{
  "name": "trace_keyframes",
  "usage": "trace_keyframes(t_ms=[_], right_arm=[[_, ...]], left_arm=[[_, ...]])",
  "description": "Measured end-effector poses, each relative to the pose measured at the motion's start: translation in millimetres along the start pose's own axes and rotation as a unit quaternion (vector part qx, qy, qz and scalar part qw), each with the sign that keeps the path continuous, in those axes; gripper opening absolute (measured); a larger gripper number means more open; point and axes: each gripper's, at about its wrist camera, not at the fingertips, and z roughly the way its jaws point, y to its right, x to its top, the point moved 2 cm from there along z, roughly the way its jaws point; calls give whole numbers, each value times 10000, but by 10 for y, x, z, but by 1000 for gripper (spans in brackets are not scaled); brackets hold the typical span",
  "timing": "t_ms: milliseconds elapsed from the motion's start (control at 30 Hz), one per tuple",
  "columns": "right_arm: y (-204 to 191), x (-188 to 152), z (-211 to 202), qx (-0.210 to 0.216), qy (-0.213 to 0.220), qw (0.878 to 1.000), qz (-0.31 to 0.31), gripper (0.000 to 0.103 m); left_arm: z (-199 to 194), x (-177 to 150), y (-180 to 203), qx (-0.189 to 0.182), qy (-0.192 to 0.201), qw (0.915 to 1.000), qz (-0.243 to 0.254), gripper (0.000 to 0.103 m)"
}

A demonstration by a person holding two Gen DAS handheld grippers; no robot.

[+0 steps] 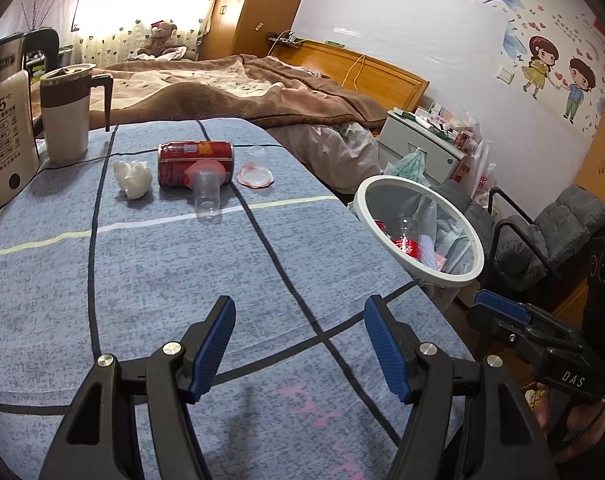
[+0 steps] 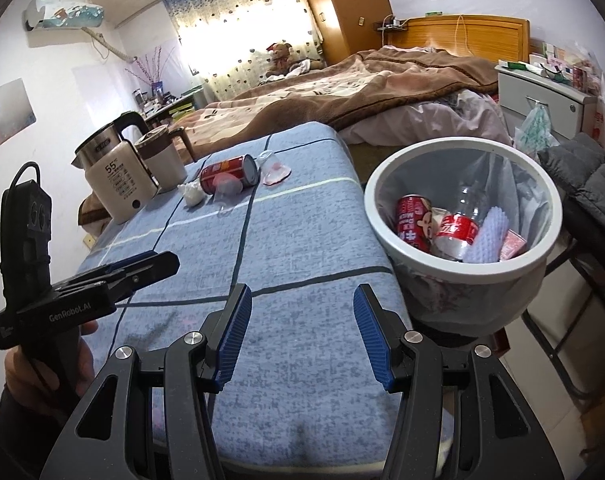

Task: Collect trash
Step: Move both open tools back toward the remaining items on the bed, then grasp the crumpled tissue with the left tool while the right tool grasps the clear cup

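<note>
**A:** Four or five bits of trash lie grouped toward the far edge of the surface (image 1: 150, 264), well apart from both grippers. Going left to right: a crumpled white tissue (image 1: 132, 179), a red can (image 1: 195, 162) on its side, a clear plastic cup (image 1: 207, 196) tipped over and touching the can's front, another small clear cup (image 1: 259, 157), and a peeled pinkish lid (image 1: 255, 177) lying flat.

**B:** How would each one handle, do you think?

**A:** My guess is the tissue is soft and nearly weightless; pinch it anywhere through the middle. If the can is empty, it should be light, stiff and smooth, so it could roll or slip; take it across the round body. The cups look thin and springy, likely to buckle or squirt out, so grip gently across the wall near the rim. The lid is floppy and flat, best nipped at a raised edge.

**B:** And the containers?

**A:** At the far left corner stand a kettle (image 1: 4, 136) and a lidded mug (image 1: 65, 114); neither looks like trash. Beside the right edge, a white bin (image 2: 386, 184) with a liner holds a red can, a clear bottle with a red label, white foam netting and a pink packet.

**B:** The grippers?

**A:** The left gripper (image 1: 300, 344) and right gripper (image 2: 302, 334) both have their fingers (image 2: 234, 338) parted about halfway, with nothing between them.
</note>
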Motion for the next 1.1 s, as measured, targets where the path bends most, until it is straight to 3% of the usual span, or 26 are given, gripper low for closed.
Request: trace_keyframes(t_ms=[433, 867, 1100], right_arm=[[-164, 172, 284, -41, -157, 9995, -289, 54], [-416, 576, 714, 156, -200, 9982, -540, 54], [-575, 717, 1132, 260, -403, 9975, -514, 54]], left_arm=[[7, 82, -363, 216, -56, 9994, -272, 69], [175, 538, -905, 883, 22, 9957, -268, 69], [298, 686, -1239, 1025, -34, 9941, -354, 69]])
